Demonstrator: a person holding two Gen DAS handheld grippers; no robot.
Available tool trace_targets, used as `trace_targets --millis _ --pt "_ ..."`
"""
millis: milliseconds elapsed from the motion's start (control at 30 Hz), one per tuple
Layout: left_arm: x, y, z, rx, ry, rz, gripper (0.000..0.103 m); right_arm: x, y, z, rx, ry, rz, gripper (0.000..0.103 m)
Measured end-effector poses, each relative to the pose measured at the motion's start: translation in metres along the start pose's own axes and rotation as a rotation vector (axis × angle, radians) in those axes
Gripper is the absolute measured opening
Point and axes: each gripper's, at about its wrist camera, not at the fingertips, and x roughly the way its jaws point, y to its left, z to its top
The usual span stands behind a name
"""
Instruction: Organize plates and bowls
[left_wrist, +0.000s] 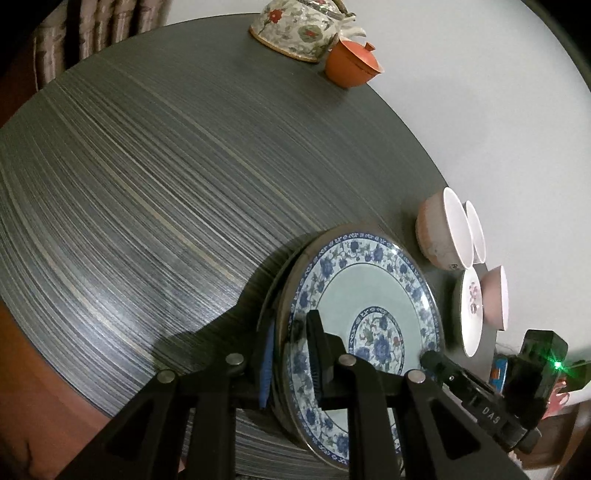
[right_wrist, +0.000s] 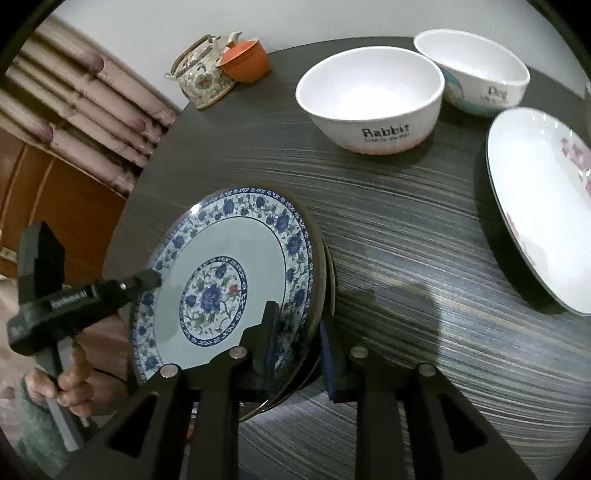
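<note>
Dark streaked table (left_wrist: 155, 192), blue-patterned plate (right_wrist: 221, 266) tilted, its underside hidden, left gripper (left_wrist: 291, 354) pinching its rim, right gripper (right_wrist: 299, 343) loosely straddling the opposite rim, contact unclear.

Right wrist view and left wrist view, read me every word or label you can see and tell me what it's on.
"Rabbit": nearer white bowl; the smaller line under it is too blurred.
"Dog": farther bowl; small line under it unreadable.
"DAS": right tongs.
Left tongs' label: too blurred.

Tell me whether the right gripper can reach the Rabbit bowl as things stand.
Probably not yet: the right gripper straddles the blue plate at its rim. Once free, only bare table lies before the Rabbit bowl.
</note>
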Motion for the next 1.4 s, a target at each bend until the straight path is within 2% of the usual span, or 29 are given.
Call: trace_targets --millis 200,633,833,1000,1133,1300,1400 --pt "-0.003 -0.004 -0.001 0.013 -0.007 0.034 0.018 0.001 0.011 -0.003 -0.047 0.0 -0.079 0.027" --pt "0.004 -0.038 -0.015 0.177 -0.064 0.241 0.023 0.007 0.029 -0.004 -0.107 0.026 -0.239 0.034" --pt "0.012 -0.041 -0.019 0.216 -0.07 0.308 0.027 0.016 0.046 -0.012 -0.236 0.003 -0.37 0.034" --pt "0.016 -0.042 -0.022 0.235 -0.068 0.33 0.027 0.016 0.038 -0.01 -0.198 0.003 -0.331 0.036" --pt "0.018 -0.049 -0.027 0.285 -0.094 0.376 0.027 0.014 0.036 -0.011 -0.178 -0.006 -0.302 0.036" --pt "0.007 -0.07 -0.037 0.397 -0.219 0.443 0.028 0.003 0.029 -0.016 -0.14 -0.05 -0.27 0.036" --pt "-0.003 -0.086 -0.047 0.475 -0.313 0.447 0.04 -0.006 0.024 -0.019 -0.111 -0.085 -0.261 0.037"
